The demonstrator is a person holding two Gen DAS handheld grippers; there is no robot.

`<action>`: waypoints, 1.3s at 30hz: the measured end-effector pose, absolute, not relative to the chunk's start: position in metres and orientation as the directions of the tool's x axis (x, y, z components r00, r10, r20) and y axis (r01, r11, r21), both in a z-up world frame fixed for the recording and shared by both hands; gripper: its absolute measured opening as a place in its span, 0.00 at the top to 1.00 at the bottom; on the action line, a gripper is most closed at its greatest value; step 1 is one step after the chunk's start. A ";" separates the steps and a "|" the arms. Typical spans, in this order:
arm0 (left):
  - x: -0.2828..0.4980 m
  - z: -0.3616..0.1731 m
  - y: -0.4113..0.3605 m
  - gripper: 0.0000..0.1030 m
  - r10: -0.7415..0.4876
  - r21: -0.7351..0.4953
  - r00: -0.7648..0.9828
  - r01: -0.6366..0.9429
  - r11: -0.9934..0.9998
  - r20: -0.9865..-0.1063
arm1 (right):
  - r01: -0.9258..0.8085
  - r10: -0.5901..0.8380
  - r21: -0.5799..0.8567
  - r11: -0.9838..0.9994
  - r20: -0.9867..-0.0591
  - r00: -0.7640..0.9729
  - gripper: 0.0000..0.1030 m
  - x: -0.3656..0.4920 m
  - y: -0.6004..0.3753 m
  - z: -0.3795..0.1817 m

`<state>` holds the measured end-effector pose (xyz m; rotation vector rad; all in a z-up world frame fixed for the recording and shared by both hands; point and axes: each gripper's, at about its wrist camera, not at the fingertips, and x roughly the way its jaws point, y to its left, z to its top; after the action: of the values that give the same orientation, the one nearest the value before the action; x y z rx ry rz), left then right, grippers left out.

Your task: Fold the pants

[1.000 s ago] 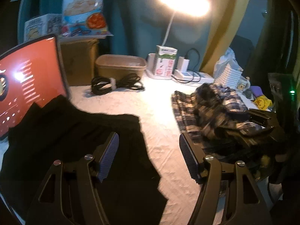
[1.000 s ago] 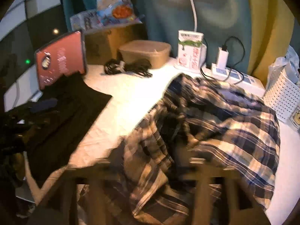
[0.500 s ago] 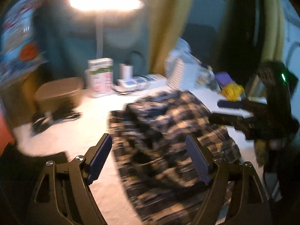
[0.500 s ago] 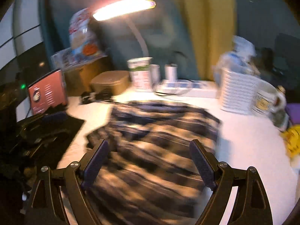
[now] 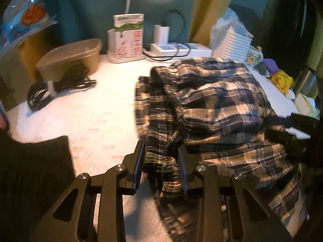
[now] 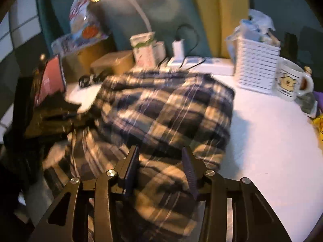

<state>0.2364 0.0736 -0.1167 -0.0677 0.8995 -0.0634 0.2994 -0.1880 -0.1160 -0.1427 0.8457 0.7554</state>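
The plaid pants (image 5: 218, 100) lie crumpled on the white table (image 5: 97, 117). In the left wrist view my left gripper (image 5: 161, 157) has its fingers narrowed around the gathered elastic waistband (image 5: 161, 161), which fills the gap between the pads. In the right wrist view the pants (image 6: 167, 109) are a blurred heap. My right gripper (image 6: 161, 161) straddles a fold of the plaid cloth at the heap's near edge, its jaws partly closed with cloth between them.
A black garment (image 5: 34, 171) lies at left. A brown tub (image 5: 70, 56), black cables (image 5: 58, 84), a carton (image 5: 127, 38) and a power strip (image 5: 177, 48) line the back. A white basket (image 6: 256, 66) and mug (image 6: 290, 78) stand at right.
Both grippers have moved down onto the plaid pants and their jaws have narrowed from wide open. The left one now holds the waistband between its pads.
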 end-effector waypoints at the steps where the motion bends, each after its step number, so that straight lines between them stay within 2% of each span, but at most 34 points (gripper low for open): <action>1: 0.234 -0.117 0.074 0.70 -0.084 -0.087 0.619 0.024 0.996 -0.781 | -0.661 0.536 0.163 0.732 -0.737 0.412 0.56 0.298 -0.185 -0.121; 9: 0.211 -0.112 0.081 0.66 -0.113 -0.137 0.606 0.007 0.991 -0.787 | -0.666 0.488 0.119 0.736 -0.776 0.400 0.56 0.272 -0.204 -0.128; 16: 0.190 -0.085 0.082 0.66 -0.072 -0.108 0.657 -0.015 0.994 -0.751 | -0.646 0.454 0.111 0.755 -0.799 0.393 0.56 0.249 -0.234 -0.129; 18: 0.190 -0.075 0.084 0.59 -0.078 -0.112 0.678 -0.007 0.994 -0.731 | -0.630 0.457 0.133 0.765 -0.801 0.386 0.56 0.247 -0.243 -0.126; 20: 0.194 -0.066 0.081 0.54 -0.077 -0.091 0.699 0.018 0.996 -0.711 | -0.630 0.477 0.142 0.763 -0.782 0.401 0.56 0.245 -0.249 -0.116; 26: 0.222 -0.058 0.055 0.53 -0.149 -0.076 0.694 0.136 0.988 -0.705 | -0.660 0.516 0.118 0.742 -0.729 0.450 0.56 0.250 -0.234 -0.093; 30: 0.243 -0.077 0.041 0.53 -0.202 -0.102 0.660 0.187 0.977 -0.723 | -0.657 0.493 0.127 0.743 -0.769 0.408 0.56 0.259 -0.218 -0.115; 34: 0.264 -0.102 0.061 0.53 -0.179 -0.148 0.592 0.100 0.984 -0.786 | -0.657 0.468 0.114 0.746 -0.792 0.393 0.56 0.253 -0.219 -0.128; 37: 0.269 -0.103 0.079 0.53 -0.163 -0.163 0.597 0.055 0.985 -0.785 | -0.651 0.451 0.107 0.752 -0.804 0.388 0.56 0.252 -0.226 -0.124; 39: 0.271 -0.100 0.090 0.53 -0.199 -0.213 0.602 0.049 0.976 -0.773 | -0.643 0.437 0.096 0.760 -0.808 0.396 0.55 0.253 -0.232 -0.119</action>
<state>0.2712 0.0899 -0.0996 -0.1770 0.9148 -0.1441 0.2534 -0.2319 -0.1195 -0.2476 0.9389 0.6932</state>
